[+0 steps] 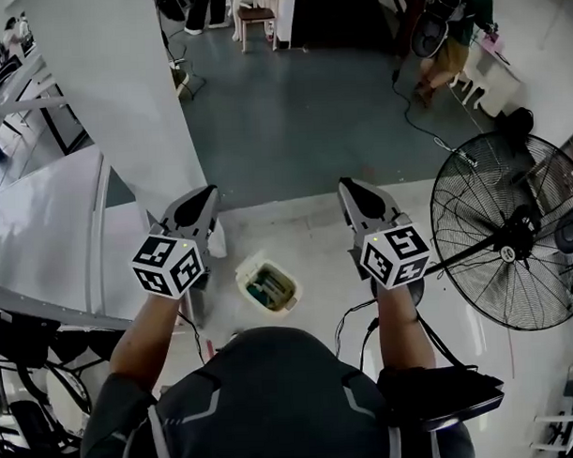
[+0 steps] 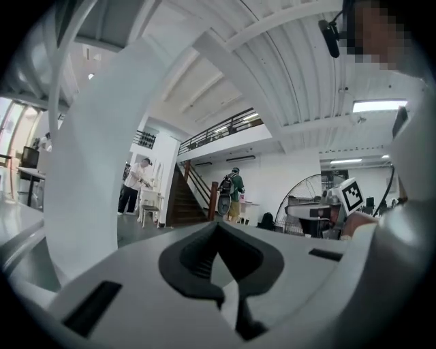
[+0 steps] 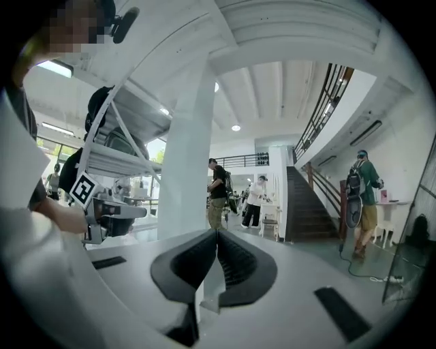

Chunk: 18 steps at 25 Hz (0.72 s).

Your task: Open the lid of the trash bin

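Note:
A small cream trash bin (image 1: 267, 285) stands on the pale floor between my two hands, just ahead of my body. From above its top shows a dark greenish inside. My left gripper (image 1: 203, 200) is held up at the bin's left, well above it, jaws shut on nothing. My right gripper (image 1: 354, 189) is held level with it at the bin's right, also shut and empty. Both point forward, away from the bin. In the left gripper view the gripper (image 2: 218, 225) has its jaws pressed together; in the right gripper view the gripper (image 3: 216, 233) is the same. Neither gripper view shows the bin.
A big standing fan (image 1: 512, 230) is close on the right, with a cable across the floor. A white pillar (image 1: 122, 88) and a white table (image 1: 42, 213) stand at the left. A dark rack sits at the lower left. People stand far back by the stairs (image 3: 305, 204).

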Each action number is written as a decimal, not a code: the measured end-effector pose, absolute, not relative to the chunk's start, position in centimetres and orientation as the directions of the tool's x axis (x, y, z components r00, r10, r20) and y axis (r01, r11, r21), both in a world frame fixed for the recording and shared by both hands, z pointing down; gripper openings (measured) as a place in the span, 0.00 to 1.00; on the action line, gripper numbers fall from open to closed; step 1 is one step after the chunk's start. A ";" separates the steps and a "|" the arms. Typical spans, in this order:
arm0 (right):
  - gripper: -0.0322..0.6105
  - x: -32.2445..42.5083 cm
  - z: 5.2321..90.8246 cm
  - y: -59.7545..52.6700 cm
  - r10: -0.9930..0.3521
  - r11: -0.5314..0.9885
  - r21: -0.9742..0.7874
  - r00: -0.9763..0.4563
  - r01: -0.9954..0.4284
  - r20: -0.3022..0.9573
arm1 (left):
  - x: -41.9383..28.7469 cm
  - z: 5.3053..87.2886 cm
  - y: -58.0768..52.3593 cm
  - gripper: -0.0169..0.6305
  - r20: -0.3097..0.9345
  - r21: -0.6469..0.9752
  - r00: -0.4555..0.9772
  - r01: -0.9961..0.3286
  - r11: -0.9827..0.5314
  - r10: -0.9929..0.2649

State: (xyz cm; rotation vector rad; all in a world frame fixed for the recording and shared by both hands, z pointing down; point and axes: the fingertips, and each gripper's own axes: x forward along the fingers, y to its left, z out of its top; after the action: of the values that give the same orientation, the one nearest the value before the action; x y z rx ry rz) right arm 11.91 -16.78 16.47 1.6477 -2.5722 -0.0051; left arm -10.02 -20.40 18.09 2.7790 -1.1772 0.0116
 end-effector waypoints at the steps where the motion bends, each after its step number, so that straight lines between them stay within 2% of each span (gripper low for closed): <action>1: 0.09 12.0 15.8 -16.7 -0.909 0.416 0.055 -0.413 -0.908 0.063 | -10.0 17.2 -20.2 0.04 0.041 0.102 0.697 -0.715 -0.691 -0.716; 6: 0.09 12.4 13.7 -16.5 -0.924 0.382 0.053 -0.382 -0.923 0.022 | -9.9 14.7 -19.6 0.04 0.002 0.039 0.689 -0.724 -0.688 -0.725; 18: 0.09 12.8 13.4 -16.6 -0.933 0.361 0.063 -0.361 -0.930 0.018 | -9.9 13.6 -18.9 0.04 -0.045 0.033 0.681 -0.730 -0.683 -0.731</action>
State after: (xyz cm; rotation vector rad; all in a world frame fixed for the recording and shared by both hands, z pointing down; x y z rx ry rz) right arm 12.82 -16.57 13.43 1.7469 -2.5497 -0.0644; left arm -9.85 -18.94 13.62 2.8685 -1.2464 -0.0854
